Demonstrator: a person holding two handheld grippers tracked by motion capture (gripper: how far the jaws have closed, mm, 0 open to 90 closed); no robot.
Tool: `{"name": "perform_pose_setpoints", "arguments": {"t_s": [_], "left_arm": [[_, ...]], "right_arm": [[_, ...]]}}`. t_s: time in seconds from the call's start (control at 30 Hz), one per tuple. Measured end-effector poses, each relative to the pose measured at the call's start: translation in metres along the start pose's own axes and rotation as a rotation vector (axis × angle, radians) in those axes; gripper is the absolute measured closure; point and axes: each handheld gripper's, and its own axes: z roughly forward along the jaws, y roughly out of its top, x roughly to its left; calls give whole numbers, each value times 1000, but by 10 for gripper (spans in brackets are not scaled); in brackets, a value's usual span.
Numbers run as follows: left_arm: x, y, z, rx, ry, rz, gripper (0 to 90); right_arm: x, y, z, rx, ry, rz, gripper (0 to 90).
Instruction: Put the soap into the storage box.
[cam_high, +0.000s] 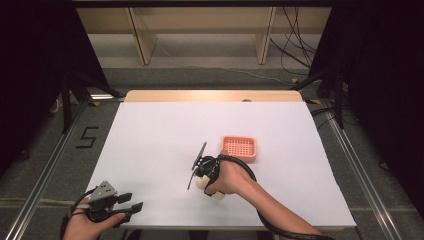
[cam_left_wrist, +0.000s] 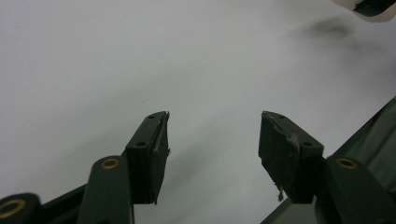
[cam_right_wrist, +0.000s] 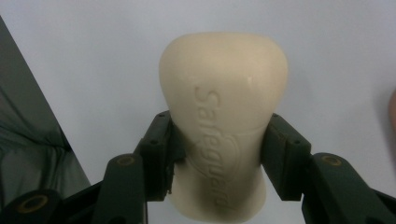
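Near the middle of the white table (cam_high: 150, 135), just left of and nearer than the small pink perforated plastic basket (cam_high: 239, 148), the right gripper (cam_right_wrist: 217, 154) is holding a cream-coloured waisted bar of soap with embossed lettering (cam_right_wrist: 223, 112), its black jaws part-closed and pressing on the bar's narrow waist from both sides. Risk entry: the soap is looking smooth and rounded, so it is likely slipping or twisting between the pads if the hand is tilting or swinging quickly; a loose grip would be dropping it onto the table short of the basket, and the basket, being light, would probably be sliding if bumped. At the near left corner, the left gripper (cam_left_wrist: 212, 140) is resting with jaws apart, holding and touching nothing.
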Motion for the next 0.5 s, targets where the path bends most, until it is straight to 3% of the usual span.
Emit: {"name": "perform_pose_setpoints", "arguments": {"t_s": [0.07,0.1,0.17,0.23,0.3,0.33,0.43,0.5], "left_arm": [[3,0,1,-2,-8,22,422],[2,0,1,-3,-11,11,422],[2,0,0,1,-13,9,422],[2,0,1,-3,-17,-2,422],[2,0,1,-6,-16,-4,422],[3,0,0,5,-15,8,421],[3,0,-1,8,-15,10,422],[2,0,1,-11,-13,0,422]], "right_arm": [[-3,-3,-2,8,-11,-8,507],[-5,-5,-4,12,-13,-9,507],[-7,-8,-6,30,-7,60,507],[-10,-12,-9,37,-10,88,507],[-14,-15,-11,38,-18,81,507],[-18,-17,-11,34,-34,45,507],[-20,-20,-13,40,-35,39,506],[-22,-23,-14,37,-36,2,507]]}}
